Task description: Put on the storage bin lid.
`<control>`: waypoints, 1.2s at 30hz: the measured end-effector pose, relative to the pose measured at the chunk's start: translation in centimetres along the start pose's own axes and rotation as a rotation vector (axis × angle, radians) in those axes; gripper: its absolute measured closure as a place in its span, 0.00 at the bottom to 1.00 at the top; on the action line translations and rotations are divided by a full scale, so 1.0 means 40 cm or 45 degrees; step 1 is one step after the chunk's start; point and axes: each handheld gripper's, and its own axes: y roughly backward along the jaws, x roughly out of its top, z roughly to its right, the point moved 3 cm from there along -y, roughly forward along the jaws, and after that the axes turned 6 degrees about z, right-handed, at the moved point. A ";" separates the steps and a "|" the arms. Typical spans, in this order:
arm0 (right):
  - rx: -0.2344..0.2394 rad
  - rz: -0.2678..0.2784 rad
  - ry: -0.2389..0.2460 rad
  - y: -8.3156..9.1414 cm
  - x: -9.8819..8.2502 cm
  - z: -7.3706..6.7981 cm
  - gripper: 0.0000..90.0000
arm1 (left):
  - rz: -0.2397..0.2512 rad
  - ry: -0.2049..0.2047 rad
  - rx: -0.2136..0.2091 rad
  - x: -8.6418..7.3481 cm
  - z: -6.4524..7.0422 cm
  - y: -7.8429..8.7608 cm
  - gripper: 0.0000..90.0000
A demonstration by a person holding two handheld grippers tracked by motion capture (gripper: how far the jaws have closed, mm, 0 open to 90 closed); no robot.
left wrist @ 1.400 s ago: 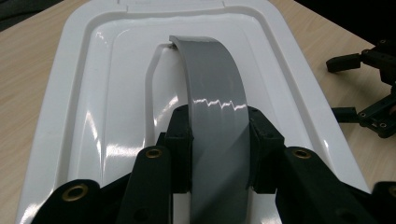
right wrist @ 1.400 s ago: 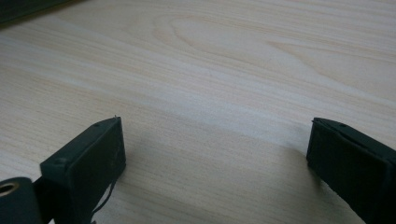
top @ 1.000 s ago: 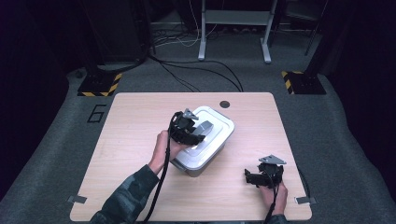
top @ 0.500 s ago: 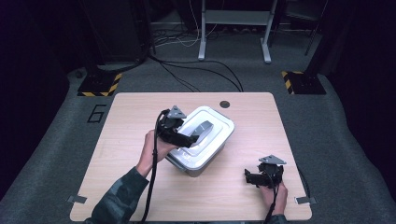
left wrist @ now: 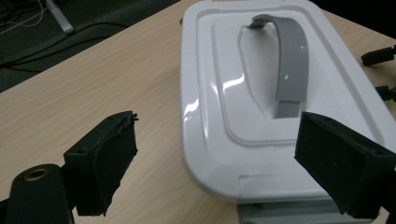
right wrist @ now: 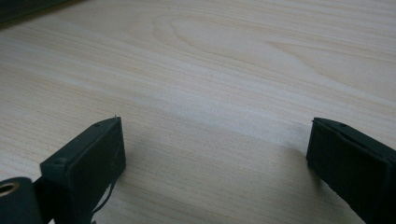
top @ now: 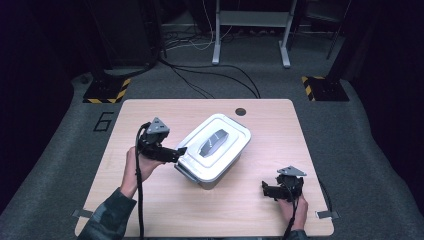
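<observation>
- The white lidded box [top: 214,150] sits mid-table, just ahead of the left gripper [top: 176,153]; its fingers [left wrist: 103,161] have just been opening and stand spread, nothing between them.
- It looks like stiff, glossy plastic, likely light and slippery at the rim; the grey handle [left wrist: 290,60] arching over the lid seems the surest place to take hold.
- The left gripper view shows that handle close, beyond the fingers.
- The right gripper [top: 266,190] rests well apart from the box, fingers [right wrist: 88,158] spread over the bare table [right wrist: 224,70].
</observation>
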 end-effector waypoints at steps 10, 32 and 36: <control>0.000 0.000 -0.001 0.000 0.000 0.000 0.04 | 0.010 0.090 0.092 -0.089 -0.050 0.037 0.13; -0.001 0.000 -0.002 0.000 0.000 0.000 0.04 | -0.132 0.270 0.227 -0.335 -0.118 0.015 0.10; -0.001 0.000 -0.002 0.000 0.000 0.000 0.04 | -0.174 0.294 0.249 -0.392 -0.126 -0.004 0.10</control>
